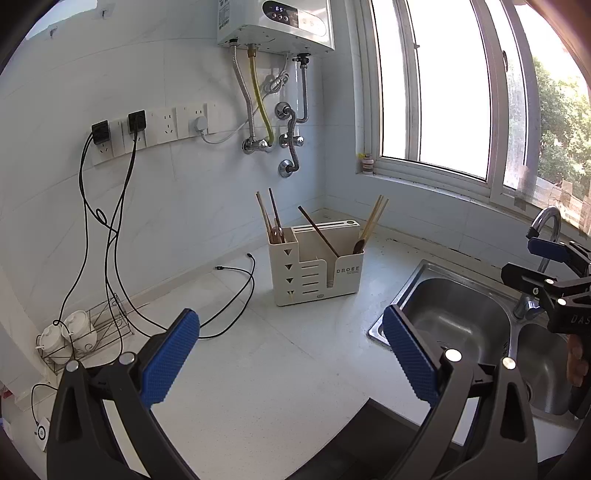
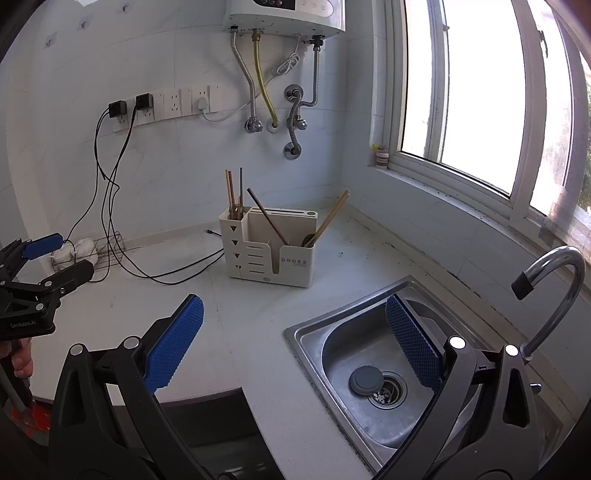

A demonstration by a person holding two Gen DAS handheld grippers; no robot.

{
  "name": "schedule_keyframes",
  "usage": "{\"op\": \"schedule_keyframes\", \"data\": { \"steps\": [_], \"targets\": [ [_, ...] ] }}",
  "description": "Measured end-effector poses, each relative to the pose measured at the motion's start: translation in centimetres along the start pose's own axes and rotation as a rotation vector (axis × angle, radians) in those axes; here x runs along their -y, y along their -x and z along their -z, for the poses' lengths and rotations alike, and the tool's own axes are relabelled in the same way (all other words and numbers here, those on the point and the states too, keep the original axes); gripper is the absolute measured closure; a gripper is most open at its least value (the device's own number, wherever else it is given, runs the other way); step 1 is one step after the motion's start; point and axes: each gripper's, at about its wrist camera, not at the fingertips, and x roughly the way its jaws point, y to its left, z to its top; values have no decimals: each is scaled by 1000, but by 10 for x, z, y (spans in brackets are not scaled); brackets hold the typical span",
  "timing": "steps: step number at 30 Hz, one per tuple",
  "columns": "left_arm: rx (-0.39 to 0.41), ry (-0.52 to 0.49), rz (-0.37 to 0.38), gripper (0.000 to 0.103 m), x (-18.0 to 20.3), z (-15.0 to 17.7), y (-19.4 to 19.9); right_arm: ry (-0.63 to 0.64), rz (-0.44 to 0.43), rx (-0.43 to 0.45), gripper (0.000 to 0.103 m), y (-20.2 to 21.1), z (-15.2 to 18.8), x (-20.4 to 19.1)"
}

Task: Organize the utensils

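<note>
utensils [image 1: 274, 218] upright in cream holder [image 1: 317, 271] on far counter [image 1: 258, 369], left of sink [image 1: 458, 317]. left gripper [image 1: 291, 354] and right gripper [image 2: 295, 343] near, jaws wide apart, empty.

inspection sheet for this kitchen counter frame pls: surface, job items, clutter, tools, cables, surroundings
Surface: pale countertop, bare in the middle; dark specks along the back edge by the window.
Job's things: cream utensil holder upright near the corner; chopsticks in its left slot, one dark stick leaning in the centre, chopsticks and a dark utensil on the right.
Clutter: wire rack with white lidded pots at far left.
Grippers: left tool open, empty; right tool open, empty, one finger over the sink.
Cables: black cables from wall plugs trail onto the counter; loose ends near the holder.
Surroundings: water heater, window, tap.
</note>
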Motion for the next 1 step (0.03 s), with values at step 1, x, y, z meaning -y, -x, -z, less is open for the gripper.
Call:
{"op": "schedule_keyframes", "data": {
  "steps": [1],
  "targets": [
    [0,3,4,5,-1,0,0,1,1,1,8,0,0,0]
  ]
}}
